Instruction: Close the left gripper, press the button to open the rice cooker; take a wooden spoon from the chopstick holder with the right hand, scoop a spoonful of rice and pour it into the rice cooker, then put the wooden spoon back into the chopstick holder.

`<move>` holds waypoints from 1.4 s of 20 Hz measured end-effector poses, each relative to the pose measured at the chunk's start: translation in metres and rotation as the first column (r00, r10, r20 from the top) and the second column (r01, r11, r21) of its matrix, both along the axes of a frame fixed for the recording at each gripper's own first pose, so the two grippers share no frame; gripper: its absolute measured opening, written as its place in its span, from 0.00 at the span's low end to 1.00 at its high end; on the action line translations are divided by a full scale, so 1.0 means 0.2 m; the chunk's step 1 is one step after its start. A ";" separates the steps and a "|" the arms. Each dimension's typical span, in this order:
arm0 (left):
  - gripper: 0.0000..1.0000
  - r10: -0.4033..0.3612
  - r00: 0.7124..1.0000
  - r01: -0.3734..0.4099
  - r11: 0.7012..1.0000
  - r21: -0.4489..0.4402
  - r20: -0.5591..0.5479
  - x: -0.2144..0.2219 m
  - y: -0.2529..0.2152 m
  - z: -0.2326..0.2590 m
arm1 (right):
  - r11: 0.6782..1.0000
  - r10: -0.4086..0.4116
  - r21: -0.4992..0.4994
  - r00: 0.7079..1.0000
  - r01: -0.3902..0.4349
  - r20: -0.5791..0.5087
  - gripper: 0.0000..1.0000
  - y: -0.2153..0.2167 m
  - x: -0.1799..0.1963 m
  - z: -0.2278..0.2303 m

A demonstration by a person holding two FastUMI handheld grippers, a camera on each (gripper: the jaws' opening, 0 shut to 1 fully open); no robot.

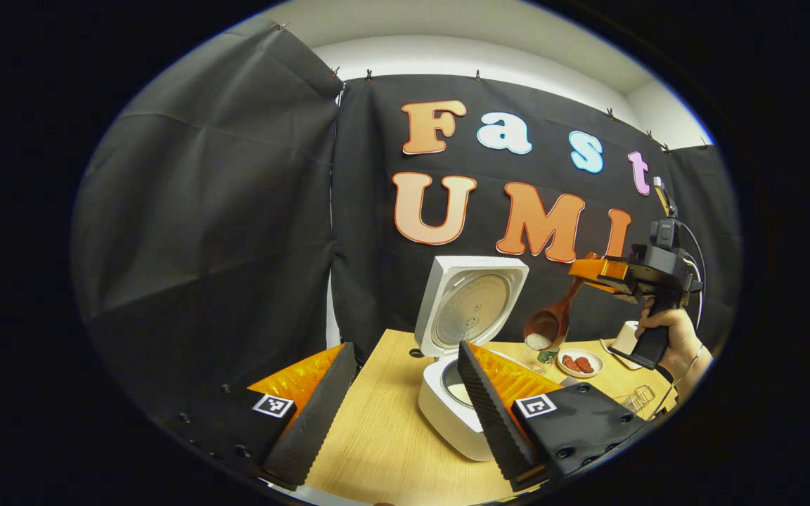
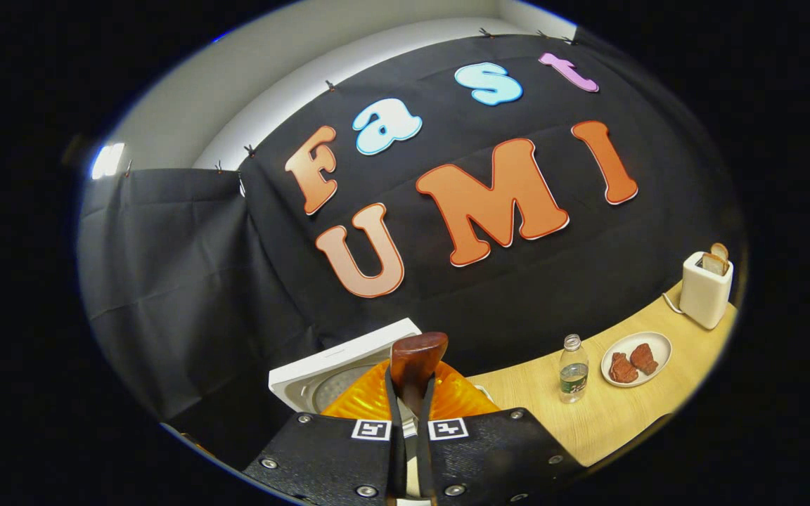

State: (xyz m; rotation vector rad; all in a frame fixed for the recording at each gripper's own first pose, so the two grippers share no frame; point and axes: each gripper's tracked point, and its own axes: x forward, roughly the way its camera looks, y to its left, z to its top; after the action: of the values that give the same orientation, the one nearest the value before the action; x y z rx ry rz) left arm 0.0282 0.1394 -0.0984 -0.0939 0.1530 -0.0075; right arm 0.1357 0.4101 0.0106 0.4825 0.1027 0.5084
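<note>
Right hand-held gripper (image 2: 410, 393) clenched on brown wooden spoon (image 1: 551, 320), its bowl of white rice (image 1: 538, 341) raised beside the open white rice cooker (image 1: 455, 400). Left hand-held gripper (image 1: 405, 393) released, fingers spread over the light wooden tabletop (image 1: 384, 436).

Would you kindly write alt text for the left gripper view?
A hand holds the right hand-held gripper, which grips a wooden spoon of rice to the right of the open rice cooker on a wooden table. The left hand-held gripper stands open in the foreground.
</note>
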 end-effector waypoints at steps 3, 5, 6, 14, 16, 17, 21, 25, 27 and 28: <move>0.99 0.001 1.000 -0.001 1.000 0.001 0.000 0.00 0.00 0.00 | 1.000 0.003 -0.029 1.000 -0.003 0.021 0.05 0.02 -0.01 0.00; 0.99 0.003 1.000 -0.003 1.000 0.007 -0.002 -0.01 0.00 0.00 | 0.998 0.002 -0.070 0.999 0.001 0.040 0.05 0.03 -0.02 -0.01; 0.99 0.005 1.000 -0.005 1.000 0.012 -0.003 -0.01 0.00 -0.01 | 0.996 0.003 -0.088 0.999 0.001 0.048 0.05 0.04 -0.02 -0.02; 0.99 0.021 1.000 -0.021 1.000 0.009 -0.004 -0.04 0.01 -0.02 | 0.980 0.070 -0.195 0.993 -0.049 0.100 0.05 0.13 -0.07 -0.07; 0.99 0.026 1.000 -0.026 1.000 0.014 -0.004 -0.05 0.02 -0.02 | 0.970 0.091 -0.237 0.988 -0.060 0.122 0.05 0.16 -0.09 -0.09; 0.99 0.027 1.000 -0.027 1.000 0.014 -0.005 -0.05 0.02 -0.03 | 0.965 0.097 -0.256 0.987 -0.060 0.132 0.05 0.17 -0.10 -0.09; 0.99 0.030 1.000 -0.030 0.999 0.013 -0.005 -0.06 0.02 -0.02 | 0.941 0.137 -0.329 0.975 -0.073 0.173 0.05 0.21 -0.13 -0.12; 0.99 0.034 0.999 -0.034 0.999 0.012 -0.010 -0.08 0.00 -0.03 | 0.916 0.172 -0.392 0.965 -0.083 0.199 0.05 0.24 -0.16 -0.16; 0.99 0.032 0.999 -0.032 0.999 0.002 -0.011 -0.08 -0.01 -0.02 | 0.924 0.170 -0.373 0.966 -0.088 0.194 0.05 0.23 -0.17 -0.16; 0.99 0.032 0.999 -0.032 1.000 0.001 -0.010 -0.09 -0.02 -0.02 | 0.931 0.165 -0.355 0.969 -0.090 0.186 0.05 0.22 -0.16 -0.16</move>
State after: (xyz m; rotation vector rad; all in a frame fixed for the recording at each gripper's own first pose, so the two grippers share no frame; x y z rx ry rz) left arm 0.0111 0.1355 -0.1021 -0.0953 0.1617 0.0245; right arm 0.1035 0.4536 -0.0214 0.0757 0.0157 0.6536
